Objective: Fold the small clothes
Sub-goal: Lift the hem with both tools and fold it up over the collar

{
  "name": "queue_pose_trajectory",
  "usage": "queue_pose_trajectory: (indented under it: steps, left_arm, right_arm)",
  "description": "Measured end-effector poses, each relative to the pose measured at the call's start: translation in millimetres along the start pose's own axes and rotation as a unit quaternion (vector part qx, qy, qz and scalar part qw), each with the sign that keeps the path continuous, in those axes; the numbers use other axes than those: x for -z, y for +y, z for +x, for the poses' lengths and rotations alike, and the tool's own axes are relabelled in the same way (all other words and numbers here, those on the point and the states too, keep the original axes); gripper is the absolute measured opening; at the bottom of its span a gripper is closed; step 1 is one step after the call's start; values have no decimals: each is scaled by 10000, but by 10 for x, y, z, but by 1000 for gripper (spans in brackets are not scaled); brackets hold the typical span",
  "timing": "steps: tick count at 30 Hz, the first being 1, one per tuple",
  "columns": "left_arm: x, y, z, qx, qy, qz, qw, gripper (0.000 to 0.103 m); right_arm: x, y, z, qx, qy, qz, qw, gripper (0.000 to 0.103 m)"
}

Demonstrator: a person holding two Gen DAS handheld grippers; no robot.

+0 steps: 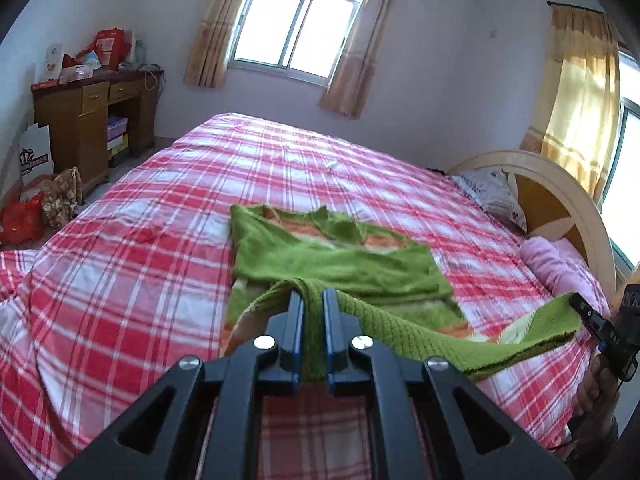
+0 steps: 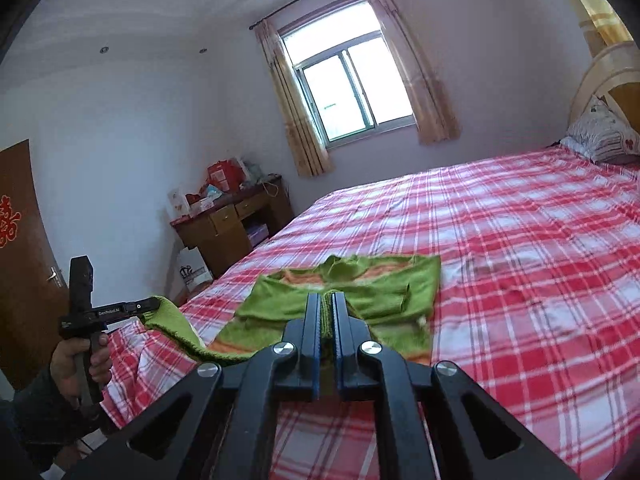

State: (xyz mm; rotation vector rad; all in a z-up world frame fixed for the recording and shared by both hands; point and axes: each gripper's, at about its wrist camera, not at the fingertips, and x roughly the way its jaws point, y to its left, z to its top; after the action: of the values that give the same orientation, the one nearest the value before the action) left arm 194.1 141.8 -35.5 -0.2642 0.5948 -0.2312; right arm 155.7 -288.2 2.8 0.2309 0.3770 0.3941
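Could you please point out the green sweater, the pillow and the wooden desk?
green sweater [image 1: 340, 264]: left wrist view, flat body.
pillow [image 2: 600, 136]: right wrist view, patterned face.
wooden desk [image 1: 86, 120]: left wrist view, cupboard front.

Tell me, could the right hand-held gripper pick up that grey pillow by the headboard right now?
Probably not. The right hand-held gripper is shut on the green sweater's hem, as is the left hand-held gripper. The grey pillow lies far up the bed; it would have to let go first.

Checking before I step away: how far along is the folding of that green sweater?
Partway. The green sweater lies flat on the bed, sleeves apparently folded in. The left gripper and right gripper each pinch its near hem, lifted. Left: carrying it over the body.
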Motion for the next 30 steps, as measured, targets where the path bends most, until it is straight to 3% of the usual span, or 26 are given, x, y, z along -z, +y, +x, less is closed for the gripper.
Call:
queue_pose_trajectory:
  steps: [6, 20, 30]
  left_arm:
    - [-201, 8, 179, 21, -61, -161, 9999, 8]
    - [-785, 107, 768, -250, -116, -177, 9995, 8]
    - [-900, 261, 1499, -462, 356, -243, 9980, 8]
  right_arm:
    - [-223, 16, 177, 7, -5, -156, 9999, 4]
    - [-774, -321, 1006, 337, 200, -294, 9988, 4]
    - [-749, -681, 1809, 663, 713, -296, 9948, 4]
